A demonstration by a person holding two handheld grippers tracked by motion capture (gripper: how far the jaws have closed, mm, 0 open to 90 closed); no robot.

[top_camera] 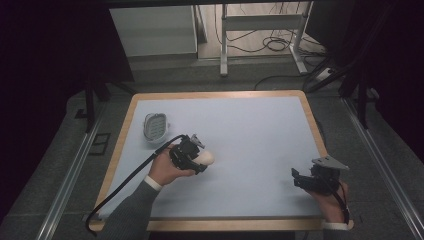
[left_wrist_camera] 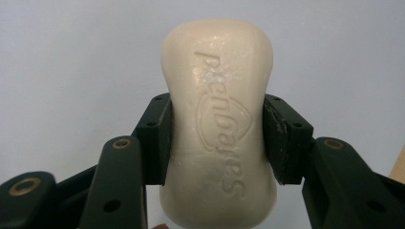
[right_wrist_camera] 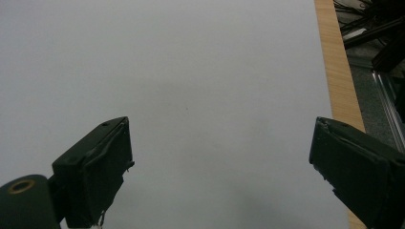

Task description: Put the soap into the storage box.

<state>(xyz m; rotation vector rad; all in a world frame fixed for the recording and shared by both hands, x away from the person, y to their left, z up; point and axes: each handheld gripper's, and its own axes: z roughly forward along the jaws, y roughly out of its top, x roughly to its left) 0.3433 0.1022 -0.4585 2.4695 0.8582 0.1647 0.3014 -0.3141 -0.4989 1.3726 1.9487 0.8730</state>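
Observation:
A cream bar of soap (left_wrist_camera: 219, 124) with embossed lettering sits between the two black jaws of my left gripper (left_wrist_camera: 217, 138), which is shut on its waist. From above, the soap (top_camera: 206, 158) pokes out to the right of the left gripper (top_camera: 197, 161), just over the pale table sheet. A white soap dish (top_camera: 155, 127) with a ridged insert rests on the sheet up and left of that hand. My right gripper (top_camera: 300, 179) hovers near the table's front right corner, and in the right gripper view its jaws stand wide apart, open (right_wrist_camera: 219, 162) over bare sheet.
The pale sheet lies on a table with a wooden rim (top_camera: 215, 94); the rim's right edge (right_wrist_camera: 336, 81) runs close beside my right gripper. A black cable (top_camera: 125, 182) trails from the left gripper off the front left. Cables and a metal frame (top_camera: 260, 30) stand on the floor beyond.

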